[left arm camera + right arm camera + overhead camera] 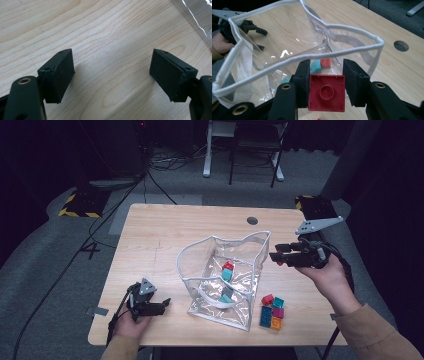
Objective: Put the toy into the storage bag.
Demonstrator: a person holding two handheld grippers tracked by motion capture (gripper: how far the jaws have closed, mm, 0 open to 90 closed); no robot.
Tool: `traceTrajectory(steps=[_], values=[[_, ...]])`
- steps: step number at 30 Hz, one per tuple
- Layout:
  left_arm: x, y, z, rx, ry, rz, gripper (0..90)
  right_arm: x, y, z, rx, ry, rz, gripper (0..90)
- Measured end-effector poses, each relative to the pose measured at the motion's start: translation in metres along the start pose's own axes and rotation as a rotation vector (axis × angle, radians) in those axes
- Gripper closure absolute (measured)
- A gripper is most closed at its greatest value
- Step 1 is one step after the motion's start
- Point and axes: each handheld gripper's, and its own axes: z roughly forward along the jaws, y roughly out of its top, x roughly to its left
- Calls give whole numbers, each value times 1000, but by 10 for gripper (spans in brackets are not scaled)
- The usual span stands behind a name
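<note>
The wooden table (150,240) carries a clear bag (200,265), mouth open; the right gripper (326,75) hangs at its rim — jaws clamped on a red brick (326,93); the left gripper (112,72) rests, jaws apart.

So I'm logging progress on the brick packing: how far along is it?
Partly done. A red and some teal bricks already lie inside the clear bag. In hand: the right gripper holds a red brick at the bag's rim, not yet dropped in. Left: a small cluster of bricks on the table beside the bag. The left gripper rests open on the table, holding nothing.
</note>
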Motion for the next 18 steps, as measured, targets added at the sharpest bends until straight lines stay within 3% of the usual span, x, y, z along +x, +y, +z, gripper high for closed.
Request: traceTrajectory(steps=[9, 18], values=[[0, 0, 0, 0, 0, 0, 203, 10, 23, 1, -35, 37, -27, 588], [0, 0, 0, 0, 0, 0, 203, 21, 48, 20, -26, 77, -55, 589]])
